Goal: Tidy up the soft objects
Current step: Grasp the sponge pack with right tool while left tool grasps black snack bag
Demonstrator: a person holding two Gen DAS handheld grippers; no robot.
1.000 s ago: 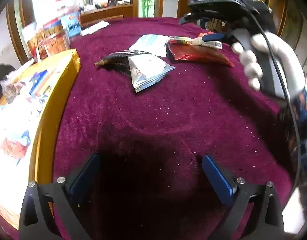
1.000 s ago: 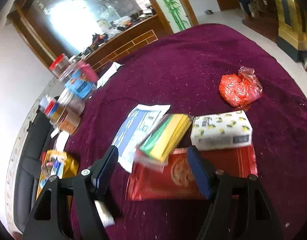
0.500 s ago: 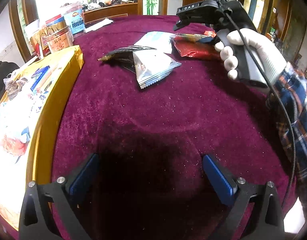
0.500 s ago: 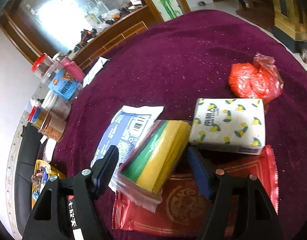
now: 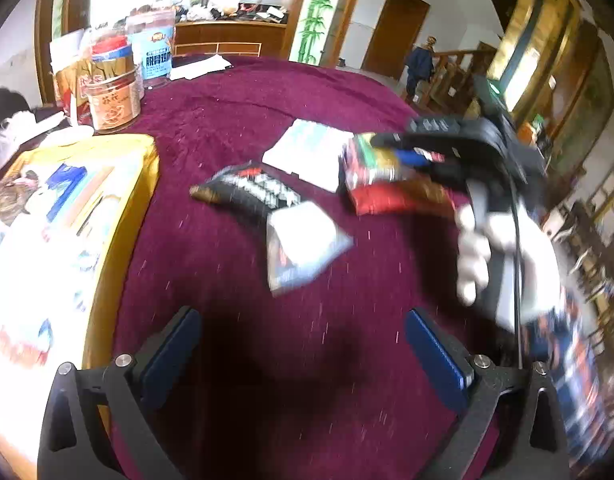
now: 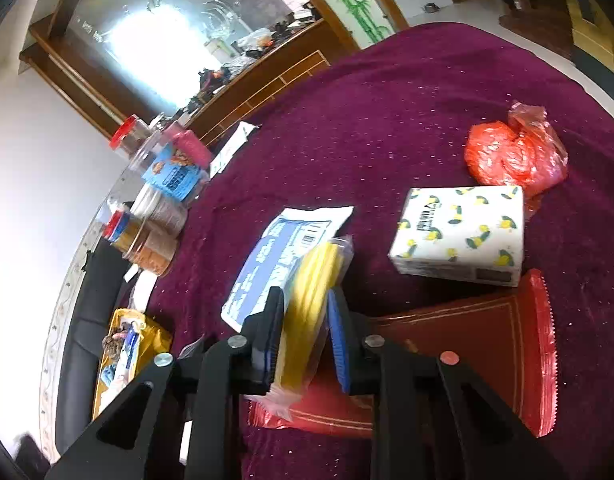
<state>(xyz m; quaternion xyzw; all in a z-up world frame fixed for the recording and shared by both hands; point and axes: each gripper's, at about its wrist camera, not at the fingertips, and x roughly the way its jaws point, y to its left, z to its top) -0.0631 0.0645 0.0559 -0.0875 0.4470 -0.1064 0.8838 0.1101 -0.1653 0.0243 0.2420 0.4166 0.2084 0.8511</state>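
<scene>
Maroon cloth [image 6: 387, 128] runs bare toward the table's far edge. Our right gripper [image 6: 305, 332] pinches the yellow pack [image 6: 307, 300] above the red packet [image 6: 467, 340]; our left gripper [image 5: 303, 356] hangs wide open beside the yellow box [image 5: 119, 220].

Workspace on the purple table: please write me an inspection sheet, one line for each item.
Surface: purple cloth, no bare table seen.
Job's things: yellow-green pack, lemon-print tissue pack, red pouch, blue-white pack, silver snack bag, black snack bag.
Clutter: jars, red plastic bag, yellow box at the edge.
Grippers: right gripper shut on the yellow-green pack; left gripper open, empty.
Cables: black cable along the gloved hand.
Surroundings: wooden cabinet, bamboo panel.
</scene>
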